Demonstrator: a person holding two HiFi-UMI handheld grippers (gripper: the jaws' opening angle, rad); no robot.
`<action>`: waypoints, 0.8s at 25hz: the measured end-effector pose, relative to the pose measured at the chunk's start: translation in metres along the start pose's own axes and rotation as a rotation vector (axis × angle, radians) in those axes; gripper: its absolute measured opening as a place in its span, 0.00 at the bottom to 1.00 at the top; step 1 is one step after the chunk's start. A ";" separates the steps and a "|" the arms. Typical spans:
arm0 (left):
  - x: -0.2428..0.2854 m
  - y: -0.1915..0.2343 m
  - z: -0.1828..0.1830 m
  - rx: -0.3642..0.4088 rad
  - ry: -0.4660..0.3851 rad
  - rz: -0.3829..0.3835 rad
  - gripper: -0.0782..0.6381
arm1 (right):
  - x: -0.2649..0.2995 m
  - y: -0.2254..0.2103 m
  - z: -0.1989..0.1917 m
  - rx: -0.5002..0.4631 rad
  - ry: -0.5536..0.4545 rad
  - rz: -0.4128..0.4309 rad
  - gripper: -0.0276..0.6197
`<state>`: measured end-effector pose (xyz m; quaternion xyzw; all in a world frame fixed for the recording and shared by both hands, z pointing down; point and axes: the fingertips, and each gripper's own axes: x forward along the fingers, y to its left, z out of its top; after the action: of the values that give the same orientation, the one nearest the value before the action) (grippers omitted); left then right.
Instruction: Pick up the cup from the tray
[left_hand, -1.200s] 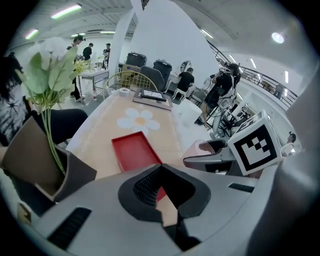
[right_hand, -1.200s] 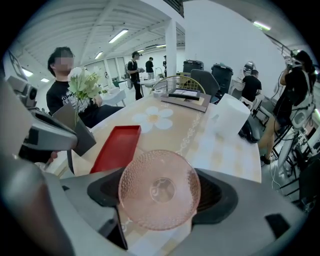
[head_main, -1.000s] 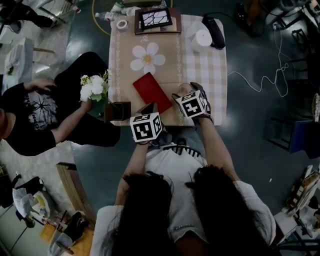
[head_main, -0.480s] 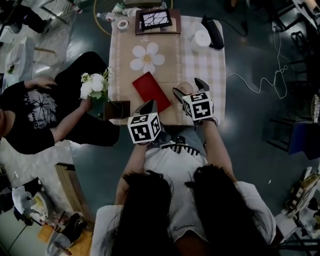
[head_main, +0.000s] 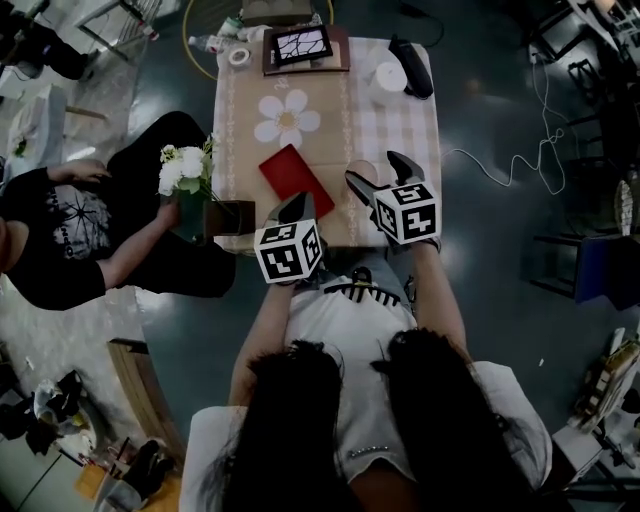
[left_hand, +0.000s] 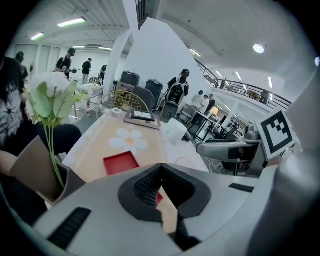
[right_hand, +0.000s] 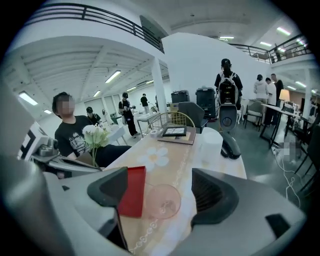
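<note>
Checked cloth covers the desk (head_main: 395, 110), with a busy hall beyond. Our right tool (right_hand: 162, 186) is spread wide and holds nothing. The clear pink cup (right_hand: 162, 201) lies ahead between its jaws, on the cloth just beside the red tray (right_hand: 131, 192), not in it. Our left tool (left_hand: 160, 166) is closed on nothing. We judge that closing off-centre could knock the light cup against the tray or off the near edge. Tray and cup look empty; a brown box (head_main: 235, 220) holds white flowers (head_main: 185, 172).
</note>
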<state>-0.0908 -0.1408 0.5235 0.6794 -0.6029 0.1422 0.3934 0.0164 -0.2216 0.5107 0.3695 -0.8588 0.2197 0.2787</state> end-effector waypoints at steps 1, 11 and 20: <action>-0.002 -0.001 -0.001 0.002 0.000 -0.001 0.11 | -0.004 0.002 -0.002 0.008 -0.002 0.008 0.67; -0.018 -0.020 -0.005 0.042 -0.031 -0.054 0.11 | -0.049 0.022 0.000 0.038 -0.114 -0.066 0.18; -0.036 -0.030 -0.016 0.089 -0.040 -0.097 0.11 | -0.070 0.045 -0.021 0.041 -0.131 -0.088 0.06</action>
<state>-0.0667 -0.1054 0.4988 0.7273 -0.5699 0.1362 0.3572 0.0293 -0.1453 0.4736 0.4263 -0.8534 0.2002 0.2235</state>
